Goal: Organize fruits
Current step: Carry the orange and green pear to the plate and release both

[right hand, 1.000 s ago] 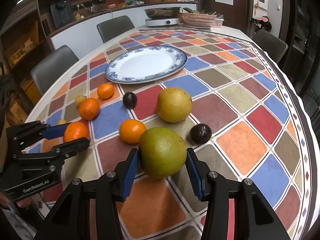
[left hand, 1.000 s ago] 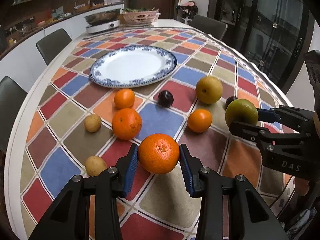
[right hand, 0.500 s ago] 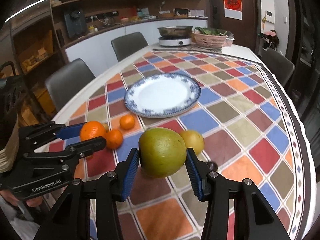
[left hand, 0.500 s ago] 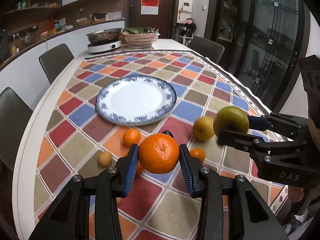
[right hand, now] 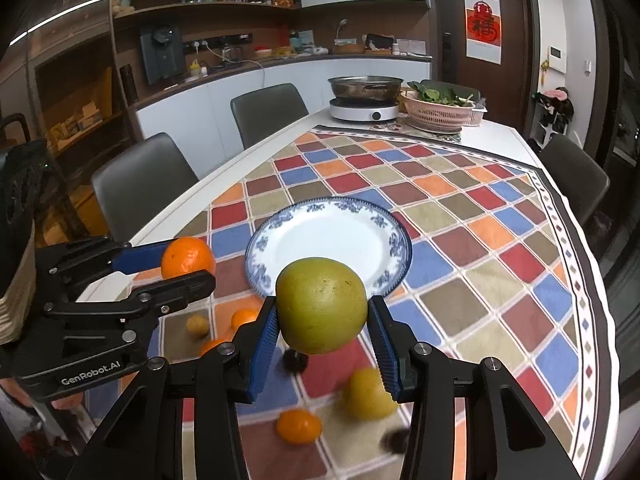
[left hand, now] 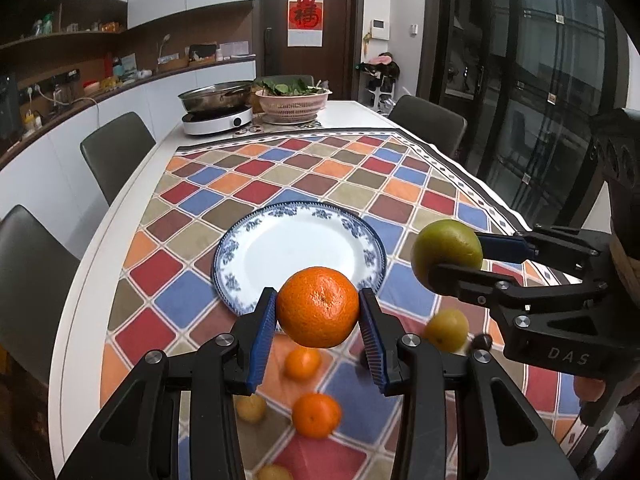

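Pinching an orange (left hand: 318, 307) between its blue fingers (left hand: 262, 338), the left gripper (left hand: 318, 334) holds it off the desk (left hand: 132, 184), in front of the plate's (left hand: 300, 246) near rim. Right: right gripper (left hand: 460, 258) pinching green fruit (left hand: 446, 254), also airborne. Loose fruit blurred below.

Right wrist view: right gripper (right hand: 322, 340) fingers closing on the green fruit (right hand: 321, 311), pads touching both sides, near the plate (right hand: 328, 240) edge. Left gripper (right hand: 176, 264) at left with the orange (right hand: 187, 258).

Both wrist views look down-forward from near; share plate (left hand: 300, 248) (right hand: 328, 240), checkered cloth (left hand: 280, 184).
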Tool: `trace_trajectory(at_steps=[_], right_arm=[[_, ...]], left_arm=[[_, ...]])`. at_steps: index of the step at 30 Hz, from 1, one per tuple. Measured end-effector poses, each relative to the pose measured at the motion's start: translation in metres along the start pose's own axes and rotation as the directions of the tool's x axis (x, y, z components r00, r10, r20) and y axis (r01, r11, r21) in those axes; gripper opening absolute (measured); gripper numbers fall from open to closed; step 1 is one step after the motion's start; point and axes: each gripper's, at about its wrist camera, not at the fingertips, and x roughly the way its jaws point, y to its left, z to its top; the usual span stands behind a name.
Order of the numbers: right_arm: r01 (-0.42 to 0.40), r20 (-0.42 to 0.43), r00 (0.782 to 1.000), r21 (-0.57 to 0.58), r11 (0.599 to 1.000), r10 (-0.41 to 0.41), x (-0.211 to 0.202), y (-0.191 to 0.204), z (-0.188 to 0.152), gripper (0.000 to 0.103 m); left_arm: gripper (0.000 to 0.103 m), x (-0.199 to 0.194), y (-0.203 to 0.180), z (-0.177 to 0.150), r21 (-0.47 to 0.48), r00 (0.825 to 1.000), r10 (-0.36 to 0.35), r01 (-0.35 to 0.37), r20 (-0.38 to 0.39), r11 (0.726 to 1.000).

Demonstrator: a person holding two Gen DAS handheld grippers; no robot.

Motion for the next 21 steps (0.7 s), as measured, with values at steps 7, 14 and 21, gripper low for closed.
trace_trajectory(at_steps=[7, 14, 21], right_arm=[[0.007, -0.009, 1.0, -0.004, 1.0, -0.007, 0.028, -0.011, 0.029, 0.045], [0.0, -0.065, 0.998, -0.019, 1.0, -0.001, 0.07, -0.022, 0.054, 0.045], [-0.011, -0.132, 0.991, -0.022, 1.0, 0.008, 0.12, -0.037, 0.077, 0.045]], left_arm=[[0.04, 0.027, 0.017, 0.026, 0.012, 1.0, 0.001, -0.001, -0.016, 1.0], [0.04, 0.068, 0.037, 0.047, 0.009, 0.998, -0.019, 0.019, -0.063, 1.0], [0.04, 0.118, 0.055, 0.068, -0.004, 0.99, -0.032, 0.032, -0.137, 0.999]])
